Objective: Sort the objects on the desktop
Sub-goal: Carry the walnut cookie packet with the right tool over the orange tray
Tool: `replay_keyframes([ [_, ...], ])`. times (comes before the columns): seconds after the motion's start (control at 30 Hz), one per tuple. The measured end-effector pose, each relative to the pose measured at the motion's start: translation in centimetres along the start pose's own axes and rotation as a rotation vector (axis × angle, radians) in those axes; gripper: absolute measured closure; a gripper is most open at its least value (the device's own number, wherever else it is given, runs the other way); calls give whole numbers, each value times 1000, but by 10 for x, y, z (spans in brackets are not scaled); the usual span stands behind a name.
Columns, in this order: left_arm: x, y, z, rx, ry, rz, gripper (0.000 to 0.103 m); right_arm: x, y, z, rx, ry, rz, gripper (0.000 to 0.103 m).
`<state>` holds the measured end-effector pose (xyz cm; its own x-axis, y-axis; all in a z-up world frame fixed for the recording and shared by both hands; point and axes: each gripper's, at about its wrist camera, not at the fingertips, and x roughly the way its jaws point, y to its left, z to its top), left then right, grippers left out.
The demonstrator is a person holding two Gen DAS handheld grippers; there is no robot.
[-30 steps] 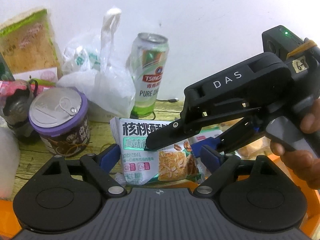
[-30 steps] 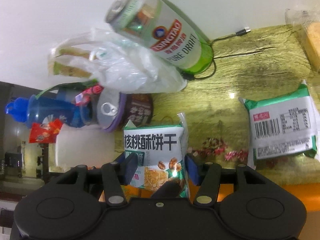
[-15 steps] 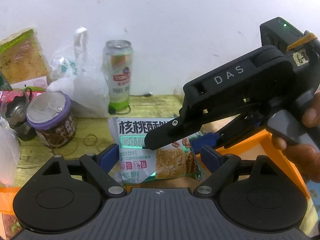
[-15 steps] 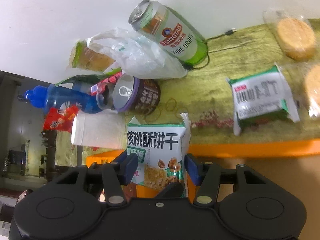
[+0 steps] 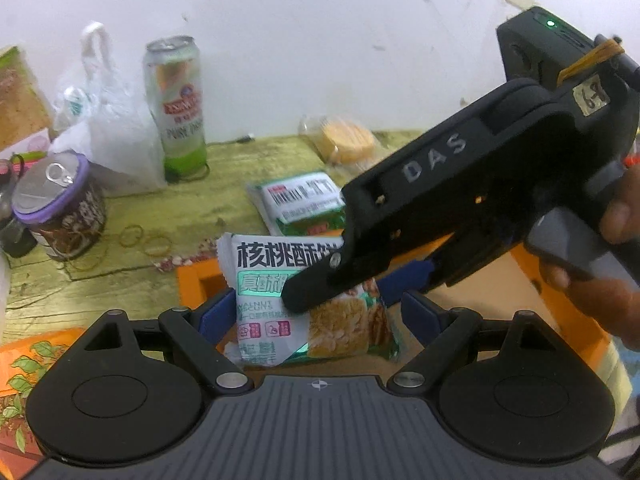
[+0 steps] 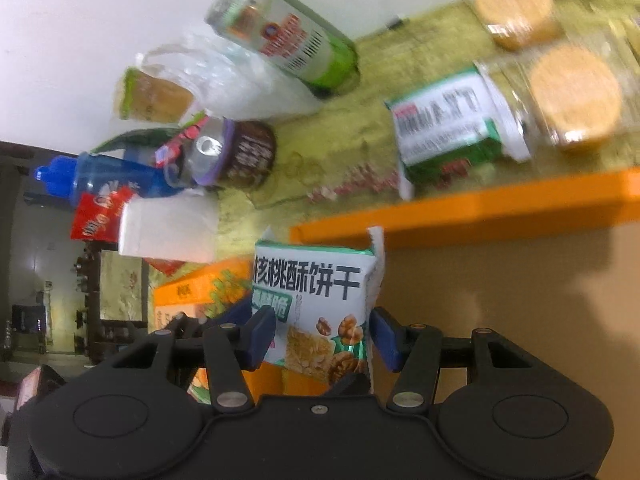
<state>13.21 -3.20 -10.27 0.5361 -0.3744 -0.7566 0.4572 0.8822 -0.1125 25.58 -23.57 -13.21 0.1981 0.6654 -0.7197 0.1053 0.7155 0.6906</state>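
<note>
A walnut biscuit packet [image 5: 280, 276] with a white and green wrapper hangs over the open orange box [image 5: 192, 280]. My left gripper [image 5: 316, 312] has its blue pads against the packet's two side edges, jaws wide. In the left wrist view my right gripper [image 5: 352, 292] comes in from the right, one black finger across the packet's face and a blue pad behind it. The right wrist view shows the packet [image 6: 316, 292] held between the right gripper's [image 6: 320, 336] pads, above the box's brown inside [image 6: 500, 300].
On the wooden table stand a green beer can [image 5: 178, 104], a purple-lidded tin [image 5: 60, 208] and a white plastic bag [image 5: 108, 120]. A green packet [image 5: 304, 200] and wrapped round cakes [image 5: 344, 140] lie near the box. A blue bottle [image 6: 100, 176] stands at the left. A hand [image 5: 600, 280] grips the right gripper.
Both grippers carried the packet together away from the wall and to the right, from above the table to above the orange box. The can and tin now sit farther off.
</note>
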Motion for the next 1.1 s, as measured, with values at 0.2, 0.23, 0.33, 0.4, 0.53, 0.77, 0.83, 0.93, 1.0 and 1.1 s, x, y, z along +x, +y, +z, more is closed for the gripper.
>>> replay_keyframes([
  [0.2, 17, -5, -11, 20, 54, -10, 14, 17, -16, -12, 13, 53, -32, 51],
  [0.23, 20, -4, -13, 18, 66, -12, 14, 20, -18, -12, 13, 57, -37, 51],
  [0.33, 28, -2, -18, 12, 95, -18, 14, 25, -22, -13, 4, 64, -60, 51],
  [0.4, 33, -1, -22, 7, 111, -22, 14, 27, -23, -11, -8, 64, -76, 51],
  [0.53, 42, 1, -24, -6, 122, -25, 14, 32, -24, -7, -25, 68, -107, 51],
  [0.77, 57, 2, -21, -11, 138, -14, 14, 43, -27, -1, -41, 73, -155, 51],
  [0.83, 59, 3, -22, -17, 135, -12, 13, 44, -28, 0, -37, 65, -161, 51],
  [0.93, 60, 2, -21, -15, 131, -7, 11, 44, -31, 2, -26, 58, -160, 51],
  [1.0, 60, 0, -21, -6, 130, 3, 10, 43, -34, 1, -15, 52, -157, 50],
  [1.1, 56, -2, -20, 2, 126, 18, 9, 38, -36, 0, -9, 34, -167, 47],
])
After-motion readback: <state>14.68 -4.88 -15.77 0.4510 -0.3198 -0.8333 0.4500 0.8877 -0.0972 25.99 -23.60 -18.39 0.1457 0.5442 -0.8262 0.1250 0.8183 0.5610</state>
